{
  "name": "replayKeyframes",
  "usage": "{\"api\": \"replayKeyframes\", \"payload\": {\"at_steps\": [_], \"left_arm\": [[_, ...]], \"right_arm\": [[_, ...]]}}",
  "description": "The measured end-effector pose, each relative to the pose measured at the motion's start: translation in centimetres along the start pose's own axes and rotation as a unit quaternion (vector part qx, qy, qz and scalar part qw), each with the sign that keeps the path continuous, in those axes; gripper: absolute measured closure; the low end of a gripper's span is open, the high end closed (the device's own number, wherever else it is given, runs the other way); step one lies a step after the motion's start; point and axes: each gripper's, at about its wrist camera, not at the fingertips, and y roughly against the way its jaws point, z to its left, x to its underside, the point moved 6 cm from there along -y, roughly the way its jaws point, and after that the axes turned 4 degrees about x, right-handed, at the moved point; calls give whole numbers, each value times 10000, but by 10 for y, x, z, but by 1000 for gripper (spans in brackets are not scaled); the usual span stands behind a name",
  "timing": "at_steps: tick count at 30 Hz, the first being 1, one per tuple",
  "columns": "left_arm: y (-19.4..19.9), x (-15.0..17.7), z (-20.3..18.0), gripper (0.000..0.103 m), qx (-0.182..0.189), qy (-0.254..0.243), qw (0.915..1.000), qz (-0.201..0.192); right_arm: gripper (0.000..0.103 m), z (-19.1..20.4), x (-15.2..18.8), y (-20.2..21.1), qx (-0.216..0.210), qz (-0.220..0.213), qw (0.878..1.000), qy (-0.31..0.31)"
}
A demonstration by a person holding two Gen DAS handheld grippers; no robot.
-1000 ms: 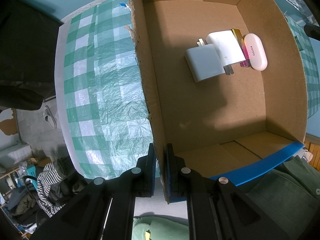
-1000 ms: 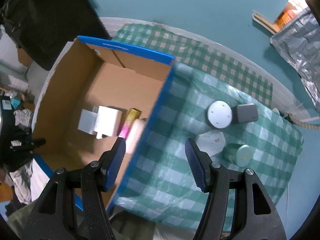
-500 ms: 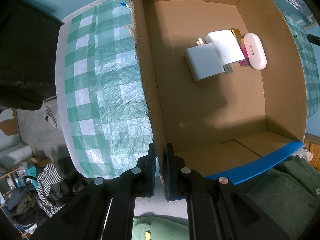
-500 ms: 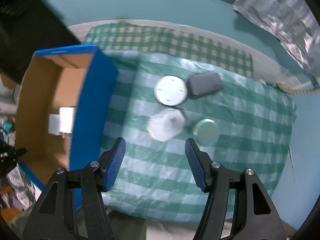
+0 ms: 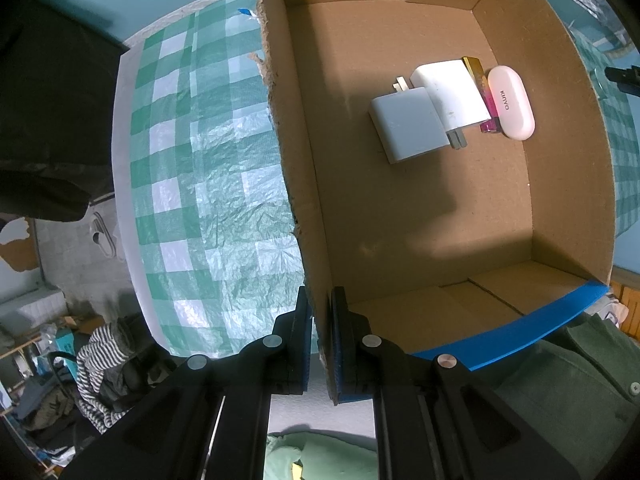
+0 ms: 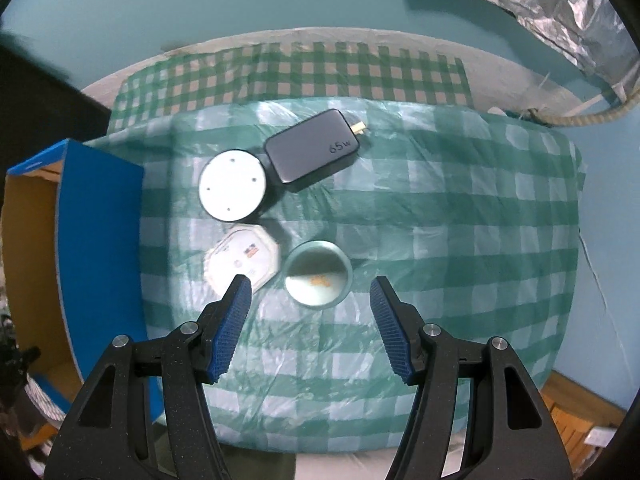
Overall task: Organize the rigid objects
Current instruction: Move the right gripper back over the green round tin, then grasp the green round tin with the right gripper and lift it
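cardboard box [image 5: 420, 240] wall clamped, left gripper [image 5: 319, 340].

We read "KINYO" on pink-white case [image 5: 511, 103] in box [image 5: 568, 168]. We read "65w" on dark charger [image 6: 312, 151] on desk [image 6: 460, 216].

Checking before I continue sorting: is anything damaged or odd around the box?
Yes: the cardboard box's left wall has a ragged, torn top edge, which the left gripper is clamped on. Nothing looks spilled.
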Motion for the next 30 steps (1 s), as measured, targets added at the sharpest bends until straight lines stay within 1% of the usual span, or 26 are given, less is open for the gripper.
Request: {"api": "replayKeyframes", "payload": {"at_steps": [5, 8, 15, 19, 20, 21, 23, 26, 30], "left_arm": [[1, -1, 0, 94, 4, 12, 10000, -11], [0, -1, 0, 94, -5, 11, 10000, -16], [0, -1, -1, 94, 2, 37, 10000, -8], [-1, -1, 0, 94, 24, 52, 10000, 0], [-1, -1, 1, 94, 25, 54, 10000, 1], [-2, -1, 1, 94, 24, 57, 10000, 3], [-2, 0, 1, 94, 22, 62, 10000, 3], [-3, 0, 1, 94, 15, 55, 10000, 5], [-3, 0, 0, 94, 30, 68, 10000, 6]], "right_arm": [[41, -3, -5, -13, 85, 28, 10000, -23], [41, -5, -5, -22, 69, 135, 9999, -48], [41, -7, -2, -40, -49, 327, 9993, -164], [41, -6, -2, -48, -115, 346, 9991, -236], [44, -6, -2, -50, -117, 365, 9990, -230], [49, -5, -2, -52, -106, 389, 9989, -218], [54, -6, -2, -56, -123, 426, 9988, -217], [56, -6, -3, -59, -120, 436, 9987, -253], [59, -4, -3, -60, -3, 402, 9991, -139]]}}
